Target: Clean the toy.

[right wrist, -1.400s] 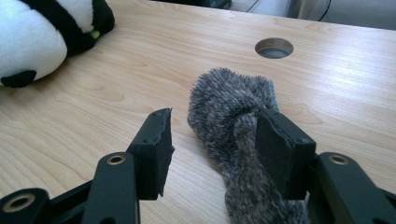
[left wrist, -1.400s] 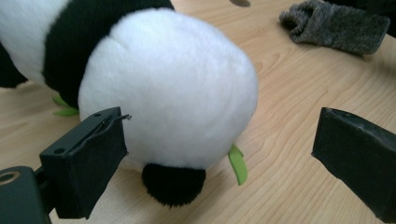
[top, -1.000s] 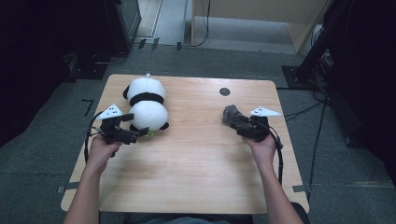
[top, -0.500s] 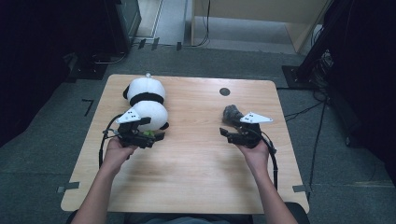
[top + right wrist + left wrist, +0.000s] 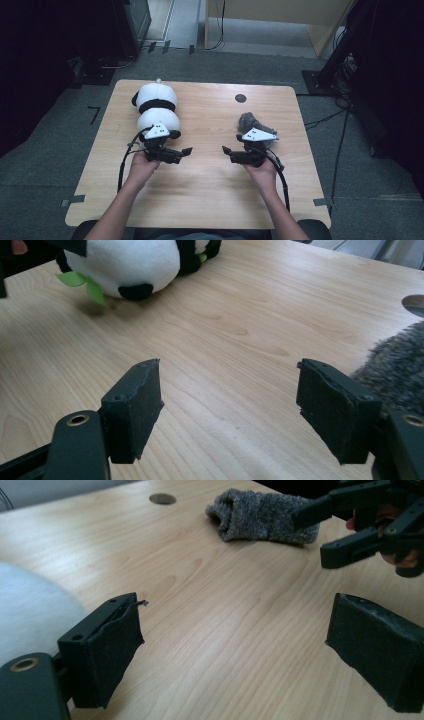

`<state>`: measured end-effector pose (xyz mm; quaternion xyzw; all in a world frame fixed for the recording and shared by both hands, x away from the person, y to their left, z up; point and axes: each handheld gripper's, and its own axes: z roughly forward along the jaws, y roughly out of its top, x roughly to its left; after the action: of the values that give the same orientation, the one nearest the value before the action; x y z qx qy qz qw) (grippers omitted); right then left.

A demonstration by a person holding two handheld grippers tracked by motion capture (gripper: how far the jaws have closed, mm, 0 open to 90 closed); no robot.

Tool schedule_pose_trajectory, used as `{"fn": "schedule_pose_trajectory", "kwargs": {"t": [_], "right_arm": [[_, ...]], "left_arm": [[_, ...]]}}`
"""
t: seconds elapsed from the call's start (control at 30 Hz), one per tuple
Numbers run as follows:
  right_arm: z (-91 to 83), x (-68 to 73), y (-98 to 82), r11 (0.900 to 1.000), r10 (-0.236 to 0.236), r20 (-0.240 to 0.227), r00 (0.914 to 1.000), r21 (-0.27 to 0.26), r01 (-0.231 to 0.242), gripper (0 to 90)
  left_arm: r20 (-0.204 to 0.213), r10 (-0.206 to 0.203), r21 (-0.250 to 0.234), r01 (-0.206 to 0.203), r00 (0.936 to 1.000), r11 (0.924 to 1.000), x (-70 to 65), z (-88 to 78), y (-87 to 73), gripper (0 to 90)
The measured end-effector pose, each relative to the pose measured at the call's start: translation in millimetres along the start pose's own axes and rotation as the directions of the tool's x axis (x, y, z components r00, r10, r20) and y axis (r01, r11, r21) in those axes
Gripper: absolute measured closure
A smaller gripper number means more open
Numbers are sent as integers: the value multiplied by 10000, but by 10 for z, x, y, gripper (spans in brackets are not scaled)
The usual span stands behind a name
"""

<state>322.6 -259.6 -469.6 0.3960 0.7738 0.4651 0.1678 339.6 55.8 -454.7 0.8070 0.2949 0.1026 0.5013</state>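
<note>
A black and white panda plush (image 5: 156, 107) lies at the table's back left, its white body (image 5: 30, 610) beside my left jaw and its face (image 5: 135, 262) far ahead in the right gripper view. A grey knitted sock (image 5: 248, 121) lies at the right (image 5: 260, 517), its edge (image 5: 395, 375) by my right gripper. My left gripper (image 5: 186, 151) is open over bare wood (image 5: 240, 650); its jaws have just been closing slightly with nothing between them. My right gripper (image 5: 226, 150) faces it, open (image 5: 232, 405); its jaws have just been opening, empty.
The wooden table (image 5: 210, 200) has a round dark hole (image 5: 240, 98) near its back edge. Cables trail from both grippers toward the person. Dark equipment and cables stand on the grey floor around the table.
Both hands have moved inward toward the table's middle. The left gripper drew away from the panda, the right one away from the sock, and its jaws stand wider.
</note>
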Motion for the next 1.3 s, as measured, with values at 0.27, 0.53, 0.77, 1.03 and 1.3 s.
{"fn": "schedule_pose_trajectory", "kwargs": {"t": [0.27, 0.53, 0.77, 1.03, 1.3], "right_arm": [[83, 109, -70, 9993, -59, -206, 9998, 357, 67, 265], [164, 231, -233, 9972, -5, -310, 9995, 752, 28, 267], [272, 253, -327, 9928, -213, -24, 9998, 1176, 214, 270], [370, 264, -375, 9867, -331, 193, 9993, 1596, 296, 270], [424, 271, -397, 9837, -519, 349, 9980, 1742, 451, 265]], "left_arm": [[149, 235, 684, -245, 9996, 9974, -151, 232, -115, 165], [73, 837, 1596, -838, 9965, 9836, -185, 406, -270, 169], [-133, 889, 1965, -846, 9960, 9768, -155, 477, -353, 169], [-250, 499, 2401, -425, 9984, 9698, -56, 496, -427, 171], [-255, 538, 2579, -454, 9982, 9651, -54, 513, -451, 171]]}}
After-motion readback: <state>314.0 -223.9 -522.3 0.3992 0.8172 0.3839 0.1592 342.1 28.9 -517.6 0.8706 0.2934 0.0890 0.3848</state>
